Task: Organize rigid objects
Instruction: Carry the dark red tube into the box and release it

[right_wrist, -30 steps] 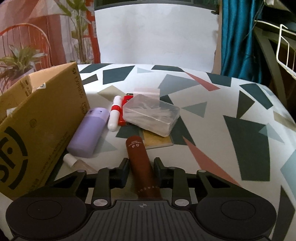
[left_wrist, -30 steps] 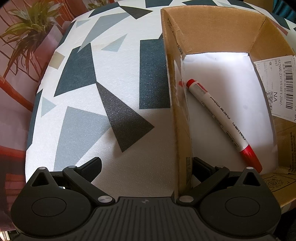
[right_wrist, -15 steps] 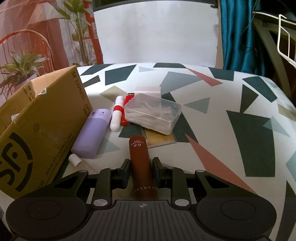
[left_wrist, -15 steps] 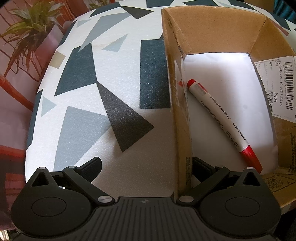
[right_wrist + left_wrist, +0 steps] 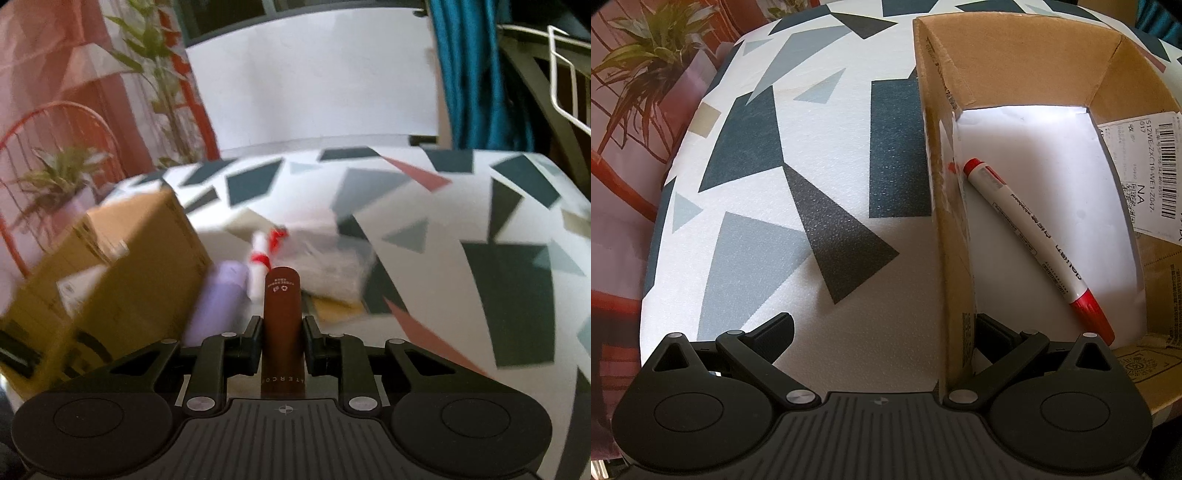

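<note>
Table (image 5: 831, 155) wore white cover with dark, grey and pink triangles. Cardboard box (image 5: 1015, 62) stood on it, open top. Just beside box, in right wrist view: lilac case (image 5: 218, 302), white-and-red tube (image 5: 258, 262), clear plastic box (image 5: 328, 258) over yellowish card (image 5: 336, 308). All blurred.

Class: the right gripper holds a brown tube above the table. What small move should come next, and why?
Probably carry the brown tube, clamped in the right gripper, left over the cardboard box. The box is open, holds only a marker, and the left gripper straddles its wall.
</note>
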`<state>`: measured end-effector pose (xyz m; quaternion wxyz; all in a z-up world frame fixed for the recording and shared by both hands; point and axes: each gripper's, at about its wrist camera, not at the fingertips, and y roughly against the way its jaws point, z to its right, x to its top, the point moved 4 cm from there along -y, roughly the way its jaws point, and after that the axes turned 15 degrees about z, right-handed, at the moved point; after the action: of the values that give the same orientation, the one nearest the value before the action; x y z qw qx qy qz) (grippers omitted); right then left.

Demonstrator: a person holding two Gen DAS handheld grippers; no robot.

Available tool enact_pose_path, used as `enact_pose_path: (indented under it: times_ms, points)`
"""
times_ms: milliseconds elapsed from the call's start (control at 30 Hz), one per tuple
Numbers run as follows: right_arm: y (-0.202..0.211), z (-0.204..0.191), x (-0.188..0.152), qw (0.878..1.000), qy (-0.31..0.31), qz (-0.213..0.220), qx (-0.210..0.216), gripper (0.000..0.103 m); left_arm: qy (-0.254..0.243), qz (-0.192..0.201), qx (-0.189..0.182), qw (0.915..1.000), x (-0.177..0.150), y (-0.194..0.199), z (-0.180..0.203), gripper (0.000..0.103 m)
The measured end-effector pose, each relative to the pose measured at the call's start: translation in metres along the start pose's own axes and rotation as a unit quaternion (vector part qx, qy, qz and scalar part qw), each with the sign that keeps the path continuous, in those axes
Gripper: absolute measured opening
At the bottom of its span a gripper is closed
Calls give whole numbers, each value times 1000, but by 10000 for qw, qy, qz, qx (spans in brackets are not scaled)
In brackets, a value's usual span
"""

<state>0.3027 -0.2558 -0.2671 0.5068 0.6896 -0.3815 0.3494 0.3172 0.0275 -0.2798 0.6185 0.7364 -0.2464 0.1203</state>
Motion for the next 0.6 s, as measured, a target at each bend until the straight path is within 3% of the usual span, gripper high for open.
enact_pose_path:
  times_ms: [167,300,467,600]
  points:
    - [3,-33,54,9969,274,505,532,21,2,2,4,10000,0,0,1,103]
    - [-5,-71,75,9915,551,592,1023,21,-11,2,13,10000,0,1,1,103]
    - [-17,-114,64,9851,820,322,1475,21,21,18,3,10000,0,1,1,103]
    - [-22,-136,44,9831,922,29,1582,21,17,32,6,10000,-1,1,1,103]
